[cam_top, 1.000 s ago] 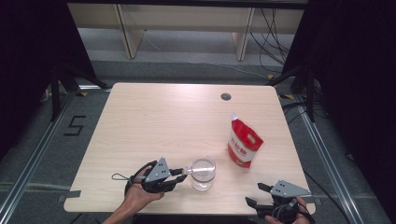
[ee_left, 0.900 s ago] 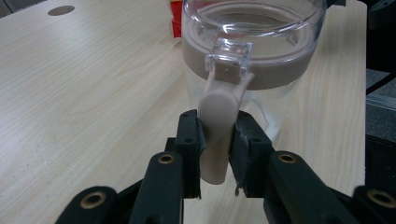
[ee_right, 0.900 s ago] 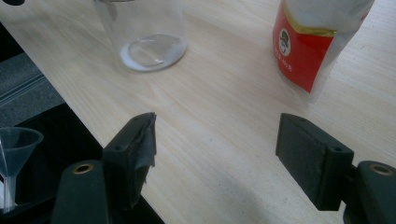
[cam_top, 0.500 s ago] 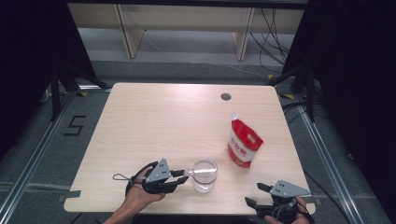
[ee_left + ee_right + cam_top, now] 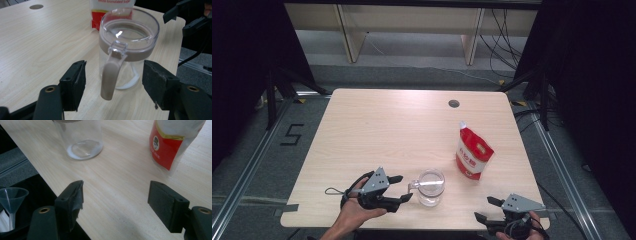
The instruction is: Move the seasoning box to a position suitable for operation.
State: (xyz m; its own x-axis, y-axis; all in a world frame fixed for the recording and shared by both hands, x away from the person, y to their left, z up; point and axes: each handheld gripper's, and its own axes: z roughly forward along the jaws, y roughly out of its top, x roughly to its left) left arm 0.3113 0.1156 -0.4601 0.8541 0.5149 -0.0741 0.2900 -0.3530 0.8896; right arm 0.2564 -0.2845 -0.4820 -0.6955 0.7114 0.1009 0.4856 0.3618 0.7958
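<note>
Clear glass jar (image 5: pixel 431 187) with its transparent lid and beige plastic handle (image 5: pixel 110 75) stands upright near the front edge of the pale wooden bench (image 5: pixel 377 130), just ahead of your left gripper (image 5: pixel 398 189). That gripper's jaws have just been opening: the handle sits between the 2 black pads, but both pads stand clear of it, so nothing is clamped now. In the 2 earlier high views the same jaws were drawn in close around the handle; now they are spread, while the jar stands where it did. I judge that you have let go of the handle, so the jar is set down and free for whatever comes next, likely work on its lid.

Your right gripper (image 5: pixel 484 210) rests at the front right corner of the bench, jaws wide apart and empty, in the same spot as before. Red and white bag of granulated sugar (image 5: pixel 473 154) stands to the right of the jar, apart from it, unmoved. Beside the bench a small clear funnel (image 5: pixel 12 197) shows in the right gripper view.
</note>
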